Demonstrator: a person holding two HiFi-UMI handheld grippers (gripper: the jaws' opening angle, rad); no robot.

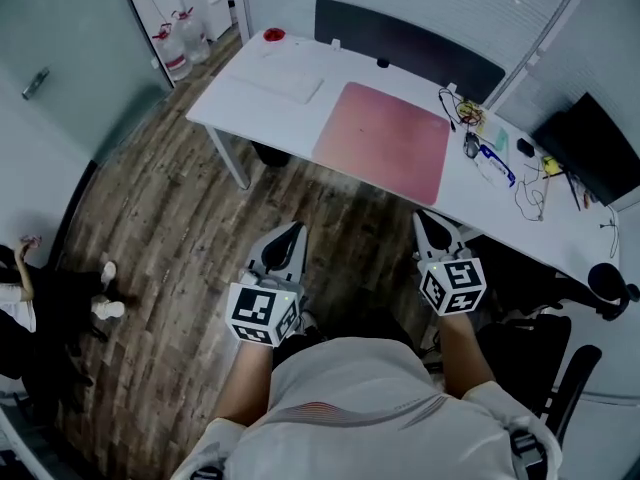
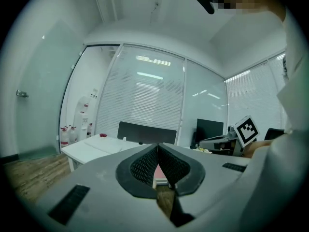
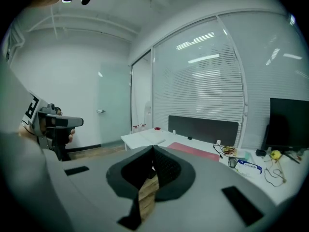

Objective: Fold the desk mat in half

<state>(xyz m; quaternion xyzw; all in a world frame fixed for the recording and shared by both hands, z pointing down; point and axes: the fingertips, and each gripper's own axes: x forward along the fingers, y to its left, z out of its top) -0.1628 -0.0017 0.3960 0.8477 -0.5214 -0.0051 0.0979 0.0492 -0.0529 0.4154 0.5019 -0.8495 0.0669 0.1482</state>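
Observation:
A pink desk mat (image 1: 385, 140) lies flat and unfolded on the white desk (image 1: 250, 98), reaching to the desk's near edge. It also shows as a thin pink strip (image 3: 193, 150) in the right gripper view, and a sliver of the mat (image 2: 160, 174) peeks out behind the left jaws. My left gripper (image 1: 284, 242) is held above the wooden floor, short of the desk, its jaws shut on nothing. To its right, my right gripper (image 1: 433, 230) hangs just in front of the desk's near edge, also shut and empty.
On the desk's right end lie cables (image 1: 460, 108), a blue-printed packet (image 1: 495, 163) and small items beside a black monitor (image 1: 590, 143). A dark partition (image 1: 405, 38) runs along the back. A red object (image 1: 274, 35) sits at the far left corner. A black chair (image 1: 560, 368) stands at right.

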